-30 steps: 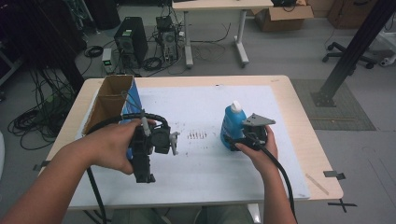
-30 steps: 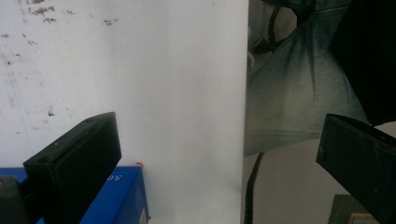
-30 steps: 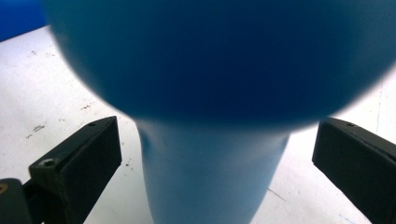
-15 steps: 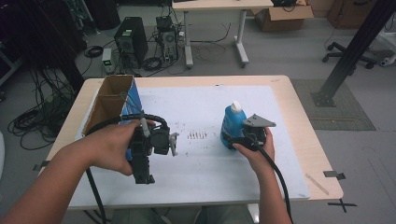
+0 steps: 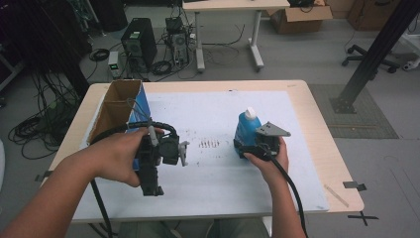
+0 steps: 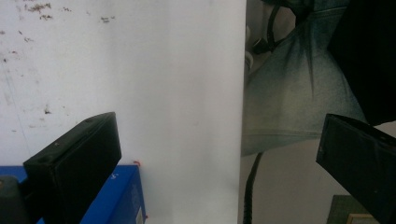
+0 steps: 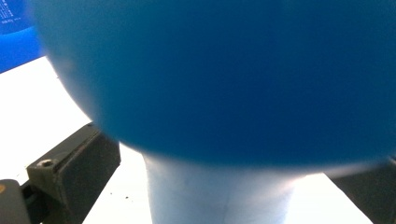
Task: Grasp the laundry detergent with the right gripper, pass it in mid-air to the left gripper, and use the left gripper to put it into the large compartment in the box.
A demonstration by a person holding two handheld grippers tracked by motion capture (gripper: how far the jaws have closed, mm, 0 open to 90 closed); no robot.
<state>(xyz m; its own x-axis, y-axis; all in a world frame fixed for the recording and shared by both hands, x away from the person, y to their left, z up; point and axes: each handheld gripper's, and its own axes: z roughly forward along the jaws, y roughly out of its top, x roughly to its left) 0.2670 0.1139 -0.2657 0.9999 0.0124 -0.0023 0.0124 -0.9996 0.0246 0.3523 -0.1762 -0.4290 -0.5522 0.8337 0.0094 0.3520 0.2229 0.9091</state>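
While our right hand-held gripper (image 5: 255,146) brackets the blue bottle (image 5: 246,130), we cannot tell if it clamps. Our left hand-held gripper (image 6: 219,158) gapes wide and empty over the bench (image 5: 218,183), likely waiting.

A sheet (image 5: 213,173) covers most of the table (image 5: 317,114), and on its far left corner stands an open cardboard box (image 5: 116,106), with a scatter of small marks (image 5: 209,144) near the sheet's middle. The bottle (image 5: 246,130) stands right of those marks, with the right gripper (image 5: 260,146) just in front of it, its jaws set wide on either side of the bottle's base. The left gripper (image 5: 156,156) hangs over the left part of the sheet, just in front of the box and well apart from the bottle, with nothing between its spread jaws.
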